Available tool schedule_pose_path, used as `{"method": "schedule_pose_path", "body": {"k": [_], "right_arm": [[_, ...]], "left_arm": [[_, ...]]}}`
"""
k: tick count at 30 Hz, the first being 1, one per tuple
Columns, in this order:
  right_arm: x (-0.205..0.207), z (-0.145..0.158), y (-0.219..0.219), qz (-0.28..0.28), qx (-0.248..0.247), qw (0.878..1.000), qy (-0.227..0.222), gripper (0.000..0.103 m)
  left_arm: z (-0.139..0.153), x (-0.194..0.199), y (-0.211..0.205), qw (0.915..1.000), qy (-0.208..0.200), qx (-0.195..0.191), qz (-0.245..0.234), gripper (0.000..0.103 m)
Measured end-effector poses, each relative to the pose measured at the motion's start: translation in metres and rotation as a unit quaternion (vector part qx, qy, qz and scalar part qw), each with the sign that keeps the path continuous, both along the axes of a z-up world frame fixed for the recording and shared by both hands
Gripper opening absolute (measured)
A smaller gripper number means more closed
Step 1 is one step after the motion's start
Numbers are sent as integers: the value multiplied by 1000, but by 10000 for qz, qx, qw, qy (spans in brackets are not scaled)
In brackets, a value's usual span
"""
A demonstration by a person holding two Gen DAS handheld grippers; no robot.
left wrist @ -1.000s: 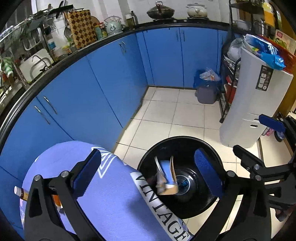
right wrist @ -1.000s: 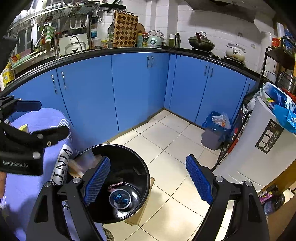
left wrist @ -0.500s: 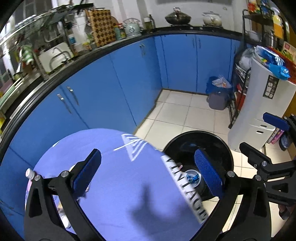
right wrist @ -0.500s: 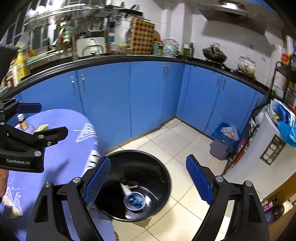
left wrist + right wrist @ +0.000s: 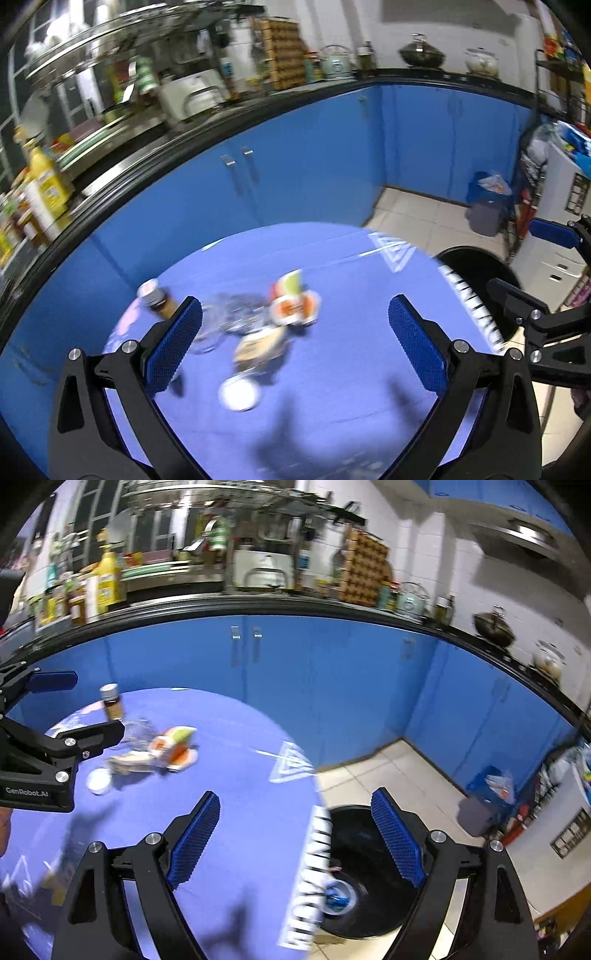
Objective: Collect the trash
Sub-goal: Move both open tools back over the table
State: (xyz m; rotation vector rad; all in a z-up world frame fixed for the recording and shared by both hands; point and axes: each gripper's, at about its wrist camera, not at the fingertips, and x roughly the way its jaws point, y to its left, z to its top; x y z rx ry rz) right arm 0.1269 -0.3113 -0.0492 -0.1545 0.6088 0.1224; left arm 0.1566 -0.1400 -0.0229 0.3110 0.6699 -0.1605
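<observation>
Left gripper (image 5: 295, 338), jaws wide apart and empty, hangs over blurred wrappers (image 5: 293, 304) and a small bottle (image 5: 157, 297) on the blue-clothed bench (image 5: 351, 369).

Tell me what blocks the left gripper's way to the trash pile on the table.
Nothing visible does. The left gripper is open above the table, and the trash pile lies in plain sight between its fingers. The brown bottle stands off to the left, apart from it.

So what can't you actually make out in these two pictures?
- Pile of trash on the table: motion blur in both views; the clear crumpled piece is unidentifiable.
- Black bin: the table edge and the right gripper cover part of its inside.
- Small bottle: label unreadable; the left gripper finger hides its base.
- Counter items: blurred.
</observation>
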Motion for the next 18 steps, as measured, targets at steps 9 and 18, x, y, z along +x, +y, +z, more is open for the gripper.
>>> {"method": "schedule_pose_path", "body": {"k": [9,18], "right_arm": [[19,-20,86,722,-201,9968,266,82],[52,-41,127,918,-321,9940,509,82]], "left_arm": [[-25,-2,98,9964,125,72,841,99],[-56,13,147,9904,432,-58,1312,93]]}}
